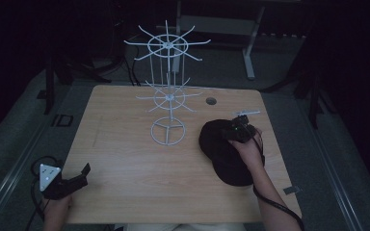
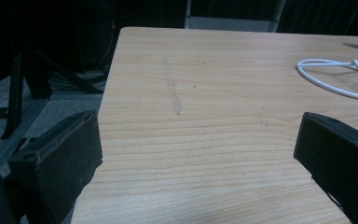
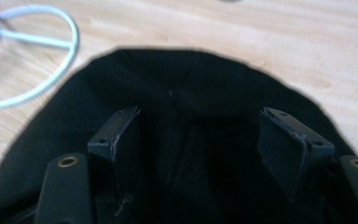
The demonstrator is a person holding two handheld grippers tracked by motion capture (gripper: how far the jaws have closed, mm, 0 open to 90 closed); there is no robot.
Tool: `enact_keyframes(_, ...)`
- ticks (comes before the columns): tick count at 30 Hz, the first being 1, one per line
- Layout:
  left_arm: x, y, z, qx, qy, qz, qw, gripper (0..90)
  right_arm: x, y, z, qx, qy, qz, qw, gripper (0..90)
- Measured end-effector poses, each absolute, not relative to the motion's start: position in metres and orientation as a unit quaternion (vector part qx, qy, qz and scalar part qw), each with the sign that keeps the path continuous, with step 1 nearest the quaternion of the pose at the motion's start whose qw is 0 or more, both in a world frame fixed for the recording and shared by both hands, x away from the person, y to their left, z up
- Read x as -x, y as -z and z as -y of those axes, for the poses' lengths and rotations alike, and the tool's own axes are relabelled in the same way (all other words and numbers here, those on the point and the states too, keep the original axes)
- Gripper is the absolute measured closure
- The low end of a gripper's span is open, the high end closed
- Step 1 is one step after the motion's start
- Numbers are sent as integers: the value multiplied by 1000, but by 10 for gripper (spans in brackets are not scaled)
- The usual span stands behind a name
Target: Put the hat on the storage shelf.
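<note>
Black cap (image 1: 224,149) lies lengthwise toward the person (brim apparently nearest).

Wooden table (image 1: 125,144), white wire rack (image 1: 168,131), black cap (image 1: 221,154)

Overhead faces forward; gripper views share table (image 2: 205,140).

You worked in dim light: in the high view only the wooden table (image 1: 125,159) caught a soft glow, while the surround from nine through twelve to three o'clock sank to near black. The white wire rack (image 1: 168,91) stood out pale against it. Your left gripper view was sharp on the grain, with no glare. Your right gripper view was soft and blurred, the black cap (image 3: 186,98) losing all texture.
</note>
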State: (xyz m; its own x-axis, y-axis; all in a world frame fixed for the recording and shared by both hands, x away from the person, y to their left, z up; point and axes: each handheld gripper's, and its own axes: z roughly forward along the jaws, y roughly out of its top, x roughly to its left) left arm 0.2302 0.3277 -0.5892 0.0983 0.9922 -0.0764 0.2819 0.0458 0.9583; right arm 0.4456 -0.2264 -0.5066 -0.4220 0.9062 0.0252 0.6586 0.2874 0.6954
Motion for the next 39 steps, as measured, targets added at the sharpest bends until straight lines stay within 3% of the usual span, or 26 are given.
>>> enact_keyframes(5,-230,589,-328,-576,-381,-553,466,14,-448,513,224,-507,-304,-787,178,400)
enact_keyframes(9,-230,589,-328,-576,-381,-553,466,14,-451,516,222,-495,-296,-802,156,635)
enact_keyframes(12,-230,589,-328,-576,-381,-554,466,14,-450,516,223,-495,-297,-803,149,732)
enact_keyframes(27,-230,589,-328,-575,-381,-554,466,14,-427,493,231,-462,-348,-783,229,772)
enact_keyframes(39,-230,589,-328,-575,-382,-554,465,14,-409,471,247,-459,-388,-761,245,787)
